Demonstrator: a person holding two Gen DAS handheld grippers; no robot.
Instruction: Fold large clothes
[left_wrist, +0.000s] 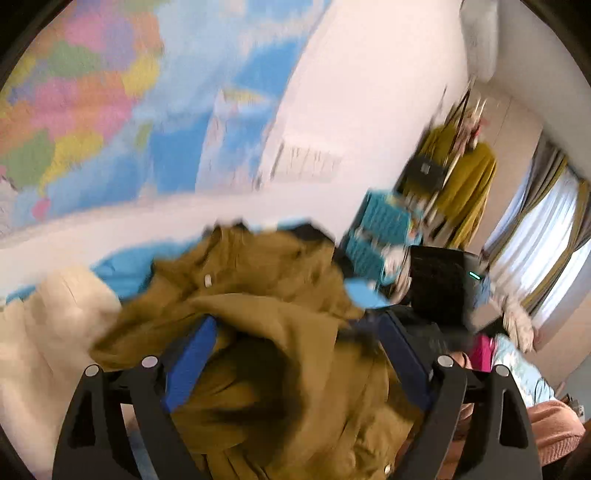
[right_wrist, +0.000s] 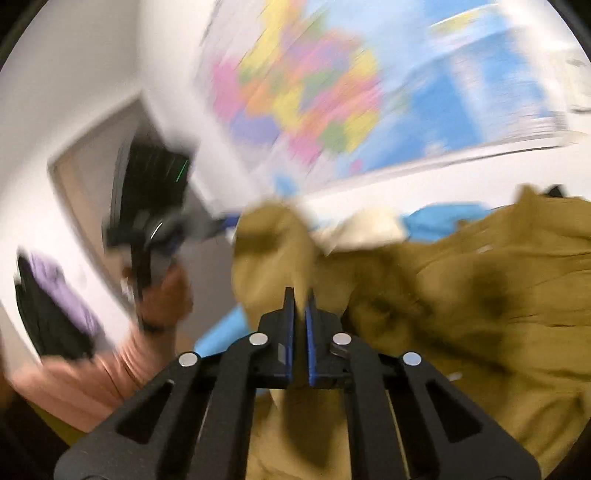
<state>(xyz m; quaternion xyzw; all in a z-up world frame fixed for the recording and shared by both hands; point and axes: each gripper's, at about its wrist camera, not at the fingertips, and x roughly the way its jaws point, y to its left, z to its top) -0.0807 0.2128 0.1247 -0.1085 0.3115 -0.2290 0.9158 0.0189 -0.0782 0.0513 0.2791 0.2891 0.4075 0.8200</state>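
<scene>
L claw (left_wrist: 295, 365) spread over olive coat (left_wrist: 258, 314); R claw (right_wrist: 300, 306) pinching coat; teal baskets (left_wrist: 380, 229) blurred.

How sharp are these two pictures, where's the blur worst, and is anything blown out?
Left wrist view: wall map and olive jacket smeared by motion, curtained window overexposed. Right wrist view: map streaked, the hand blurred; right tool stays crisp.

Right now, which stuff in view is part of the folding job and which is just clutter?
In the job:
- olive-brown jacket
- right tongs, shut on a fold of the jacket
- left tongs, open, jacket cloth between the fingers

Lying about:
- wall map
- cream cloth
- blue sheet
- teal baskets
- mustard garment hanging
- curtains
</scene>
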